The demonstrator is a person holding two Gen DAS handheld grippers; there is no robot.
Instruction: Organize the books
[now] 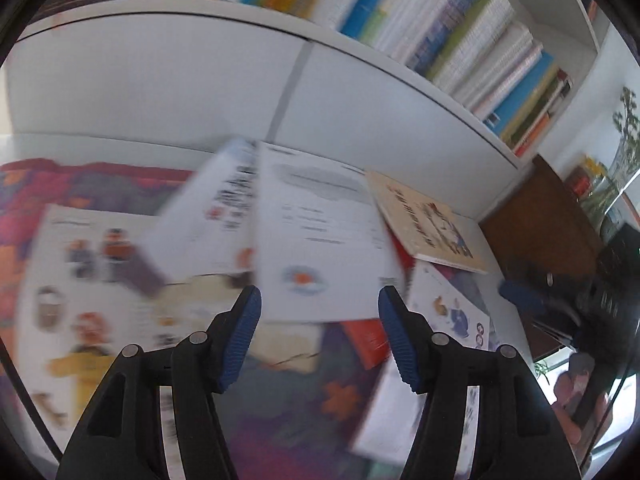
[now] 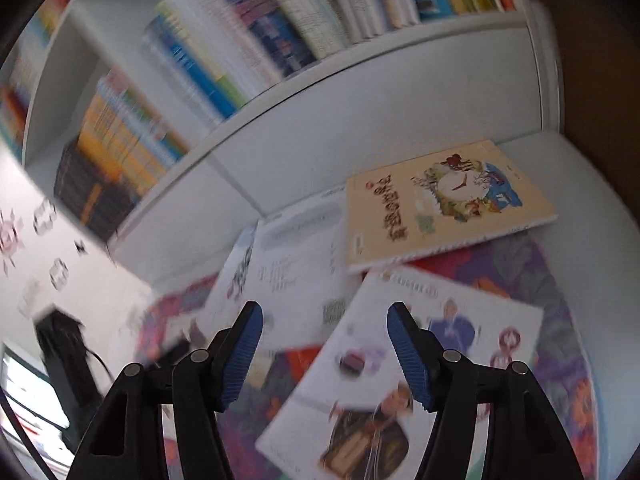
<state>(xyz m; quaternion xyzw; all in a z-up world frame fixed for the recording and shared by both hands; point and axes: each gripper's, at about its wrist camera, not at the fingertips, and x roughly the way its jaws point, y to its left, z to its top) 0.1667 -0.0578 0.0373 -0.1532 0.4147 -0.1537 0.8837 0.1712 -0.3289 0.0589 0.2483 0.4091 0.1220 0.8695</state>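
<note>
Hovering above a scatter of books, the left tongs [image 1: 320, 300] stand released, nothing between the blue pads. The right tongs [image 2: 324, 318] are likewise released and empty. A white book [image 1: 320, 236] lies just ahead of the left tongs, partly over a red book [image 1: 370, 336]. A cream book with a clock picture [image 2: 444, 204] lies ahead and right of the right tongs, near the white bookshelf [image 2: 280, 120]. A white illustrated book [image 2: 360, 392] lies beneath the right tongs on the patterned mat [image 2: 560, 320].

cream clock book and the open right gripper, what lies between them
In the right wrist view, a white picture book with cartoon figures lies between the cream clock book and the right gripper, its top corner tucked under the cream book.
</note>
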